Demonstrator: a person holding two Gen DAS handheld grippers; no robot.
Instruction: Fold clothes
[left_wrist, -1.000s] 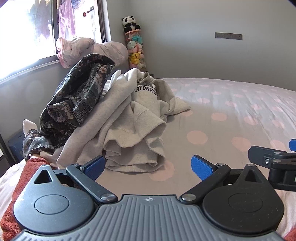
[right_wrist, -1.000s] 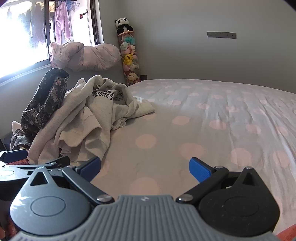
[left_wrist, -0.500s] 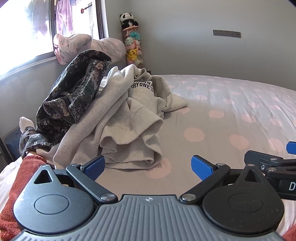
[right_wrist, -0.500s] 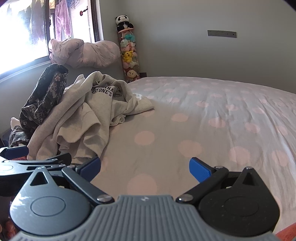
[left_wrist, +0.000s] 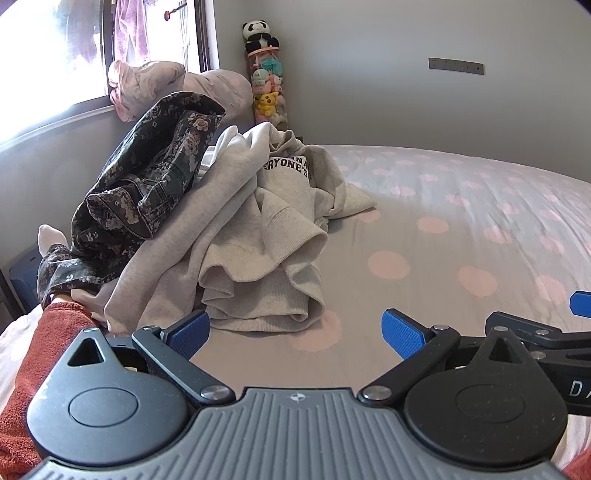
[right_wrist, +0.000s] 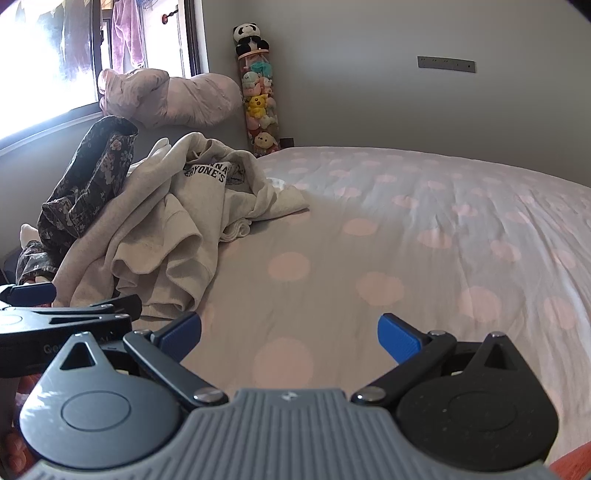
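Clothes heaped on bed

Both grippers sit low and level, side by side. The left gripper has its blue pads spread wide, nothing between them. The right gripper is likewise spread wide and empty, just beside it.
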